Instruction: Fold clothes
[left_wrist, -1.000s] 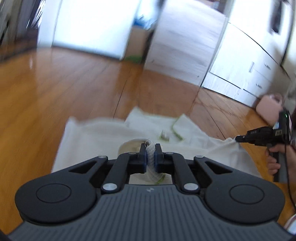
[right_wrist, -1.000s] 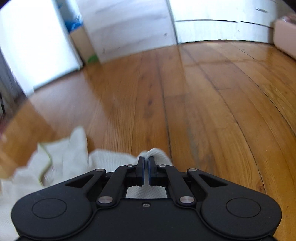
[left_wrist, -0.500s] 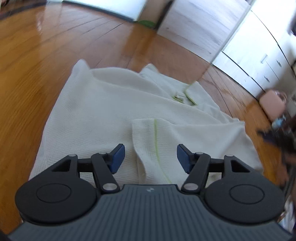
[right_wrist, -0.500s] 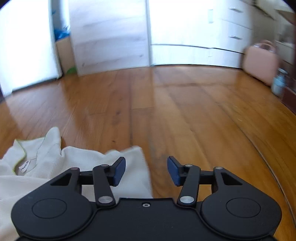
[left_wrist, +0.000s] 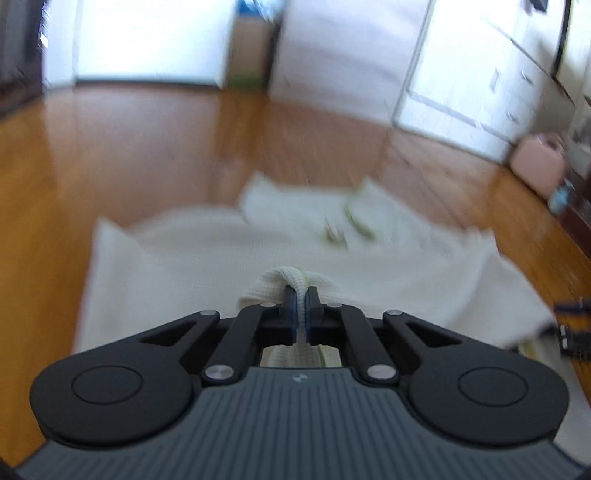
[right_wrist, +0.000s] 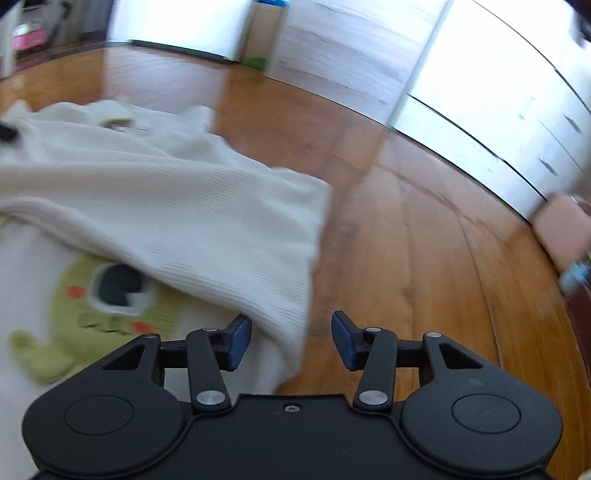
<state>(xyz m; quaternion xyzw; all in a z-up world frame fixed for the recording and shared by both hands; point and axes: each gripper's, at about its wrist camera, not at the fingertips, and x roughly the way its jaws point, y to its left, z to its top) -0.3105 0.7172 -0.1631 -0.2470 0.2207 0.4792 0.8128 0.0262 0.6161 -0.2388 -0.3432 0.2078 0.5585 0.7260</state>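
A cream knit garment (left_wrist: 207, 254) with lime-green trim lies spread on the wooden floor (left_wrist: 110, 147). My left gripper (left_wrist: 302, 314) is shut on a green-trimmed fold of it, pinched between the blue pads and lifted slightly. In the right wrist view the garment (right_wrist: 177, 214) has a folded flap over a green cartoon print (right_wrist: 99, 306). My right gripper (right_wrist: 291, 341) is open above the flap's lower right edge, with cloth lying between and below its fingers. The other gripper's dark tip (left_wrist: 572, 328) shows at the right edge of the left wrist view.
White cabinets with drawers (left_wrist: 480, 74) line the far right wall. A pink case (left_wrist: 537, 168) stands on the floor by them, also seen as the pink case (right_wrist: 565, 229) in the right wrist view. A cardboard box (left_wrist: 247, 51) sits by the far wall.
My left gripper was open half a second ago and has shut on the green-trimmed fold. My right gripper stays open and has moved back to the garment's right edge.
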